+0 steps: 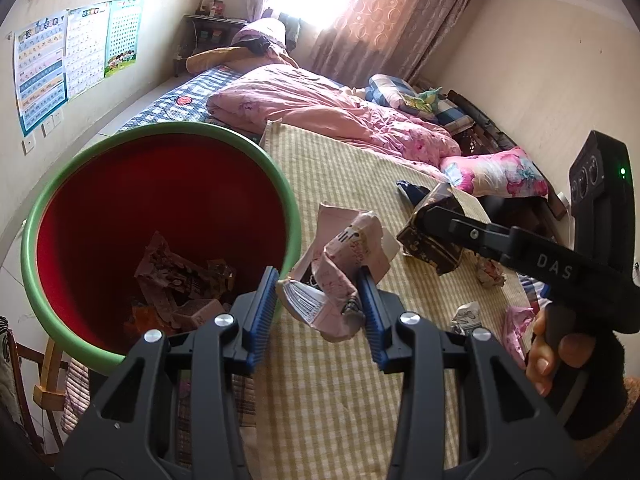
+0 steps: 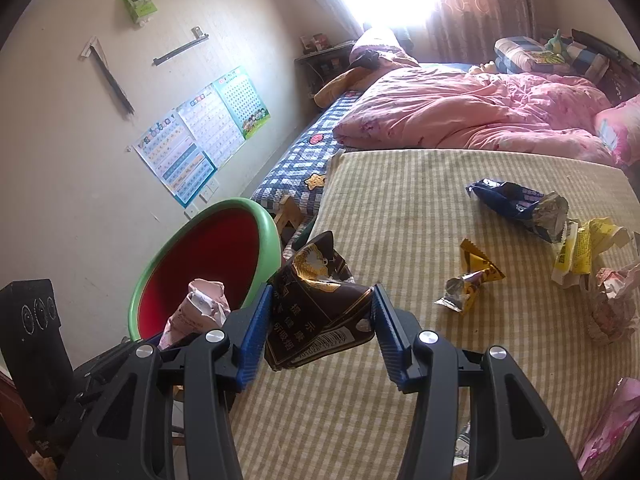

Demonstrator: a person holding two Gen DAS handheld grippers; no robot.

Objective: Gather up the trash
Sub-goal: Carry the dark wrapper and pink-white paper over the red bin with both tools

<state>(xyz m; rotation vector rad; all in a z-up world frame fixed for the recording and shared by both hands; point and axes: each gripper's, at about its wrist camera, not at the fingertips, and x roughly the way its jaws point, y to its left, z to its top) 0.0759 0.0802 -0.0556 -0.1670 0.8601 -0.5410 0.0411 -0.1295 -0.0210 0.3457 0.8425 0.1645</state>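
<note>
My left gripper (image 1: 322,304) is shut on a crumpled pink wrapper (image 1: 340,268), held just right of the red bin with a green rim (image 1: 160,132); the wrapper also shows in the right wrist view (image 2: 200,308). The bin (image 2: 264,220) holds several crumpled wrappers (image 1: 180,276). My right gripper (image 2: 320,320) is shut on a dark brown cigarette pack (image 2: 316,304), above the bed edge beside the bin; it also shows in the left wrist view (image 1: 432,240). A blue wrapper (image 2: 516,200), yellow wrappers (image 2: 476,276) and pink scraps (image 2: 612,300) lie on the striped mat.
The striped yellow mat (image 2: 400,208) covers the bed. A pink quilt (image 2: 480,112) and pillows (image 1: 500,172) lie behind. A wooden stool (image 2: 290,212) stands between bin and bed. Posters (image 1: 60,64) hang on the left wall.
</note>
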